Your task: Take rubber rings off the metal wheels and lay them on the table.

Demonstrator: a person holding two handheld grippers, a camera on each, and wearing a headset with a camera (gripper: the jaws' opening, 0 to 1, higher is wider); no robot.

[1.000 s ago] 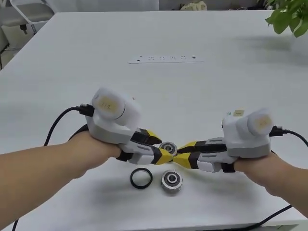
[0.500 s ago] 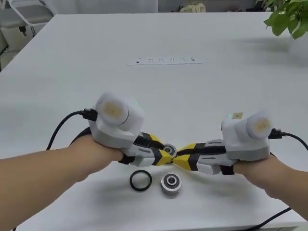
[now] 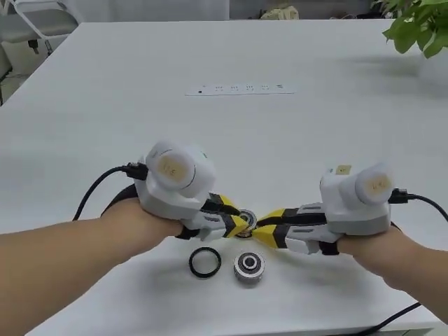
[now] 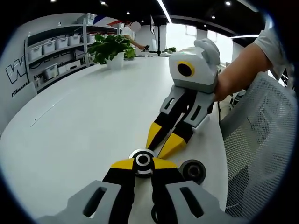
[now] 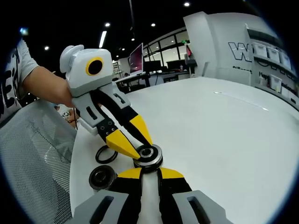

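A metal wheel point(image 3: 246, 223) with a black rubber ring around it is held just above the table between both grippers. My left gripper point(image 3: 240, 225) comes in from the left and is shut on the wheel point(image 4: 142, 161). My right gripper point(image 3: 260, 233) meets it from the right, its yellow tips pinched on the ring at the wheel's rim point(image 5: 148, 156). On the table in front of them lie a loose black rubber ring point(image 3: 205, 262) and a bare metal wheel point(image 3: 249, 264). In the right gripper view the loose ring point(image 5: 106, 154) and bare wheel point(image 5: 103, 177) sit at the left.
A white power strip point(image 3: 240, 89) lies farther back on the white table point(image 3: 315, 126). A green plant point(image 3: 416, 24) stands at the far right corner. Black cables point(image 3: 94, 192) trail from both grippers. The table's front edge is close below the hands.
The left gripper has rolled and shifted slightly right, closing in on the wheel; the right gripper has hardly moved. The ring and bare wheel on the table stay put.
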